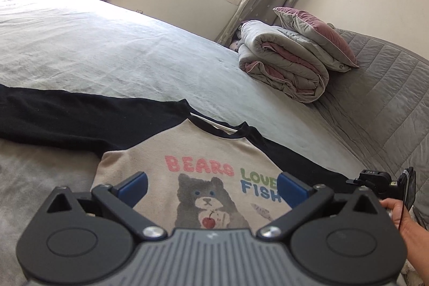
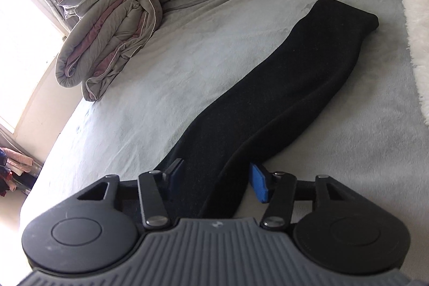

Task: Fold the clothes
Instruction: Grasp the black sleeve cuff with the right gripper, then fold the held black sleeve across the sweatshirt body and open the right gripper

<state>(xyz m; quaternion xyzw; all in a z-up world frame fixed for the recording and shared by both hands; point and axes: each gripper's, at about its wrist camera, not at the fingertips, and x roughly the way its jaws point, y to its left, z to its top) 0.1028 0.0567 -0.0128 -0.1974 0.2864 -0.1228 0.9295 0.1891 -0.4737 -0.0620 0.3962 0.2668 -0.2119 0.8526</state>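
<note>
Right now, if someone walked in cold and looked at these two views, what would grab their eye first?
Most likely the shirt spread flat on the bed, cream with black sleeves and a bear print reading BEARS LOVE FISH, with the open left gripper over it. Next, the long black sleeve running away from the open right gripper, and the rolled grey-and-pink quilt with a pillow on top by the window.

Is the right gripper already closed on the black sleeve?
No, the right gripper is open, its blue fingers apart on either side of the black sleeve.

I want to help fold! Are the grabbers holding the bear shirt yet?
No, nothing is held. The left gripper is open above the bear shirt; the right gripper is open around its black sleeve.
</note>
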